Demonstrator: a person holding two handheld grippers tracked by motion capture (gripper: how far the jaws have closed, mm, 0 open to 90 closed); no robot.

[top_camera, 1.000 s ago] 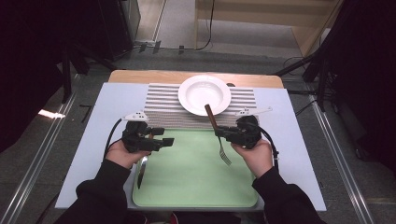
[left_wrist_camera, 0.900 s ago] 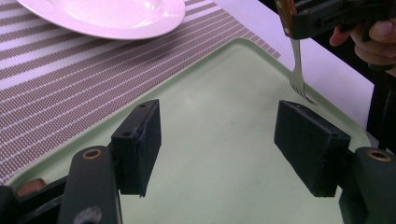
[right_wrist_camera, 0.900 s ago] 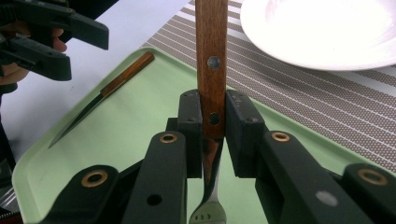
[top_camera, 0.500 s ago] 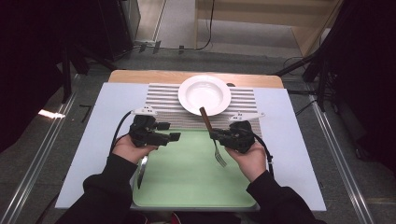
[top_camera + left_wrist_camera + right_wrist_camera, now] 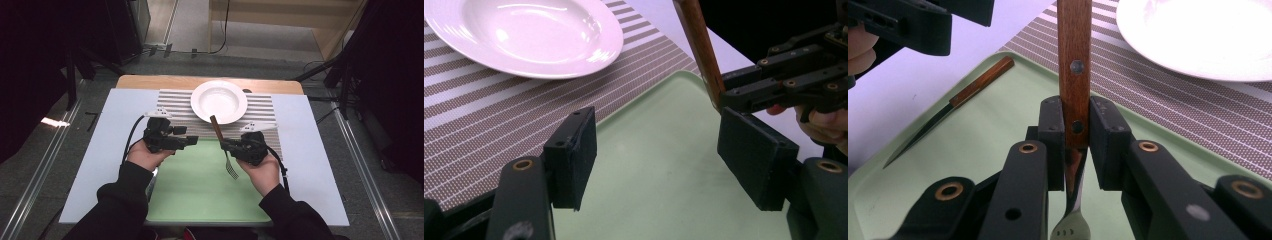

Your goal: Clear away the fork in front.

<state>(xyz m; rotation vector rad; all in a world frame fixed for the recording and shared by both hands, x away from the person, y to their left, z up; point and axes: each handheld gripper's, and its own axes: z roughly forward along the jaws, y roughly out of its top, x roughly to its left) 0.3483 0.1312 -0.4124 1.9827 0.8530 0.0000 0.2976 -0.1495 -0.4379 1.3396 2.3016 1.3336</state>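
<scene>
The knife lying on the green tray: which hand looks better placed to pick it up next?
Probably the left. The left gripper hovers open and empty above the tray, on the side where the knife lies. The right gripper is shut on the fork, so it is occupied.

Evenly lit from overhead across the table (image 5: 310, 150), dim to near black beyond its edges. Soft glare streaks on the white plate (image 5: 524, 35) in the left gripper view, with a broader washed-out sheen on it in the right gripper view. Faint, diffuse shadows under hands and tongs on the green tray (image 5: 200, 190). Slightly grainy and soft from above. Close up, sharp on the fork handle (image 5: 1074, 60), blurred at the nearest black parts along the bottom.
</scene>
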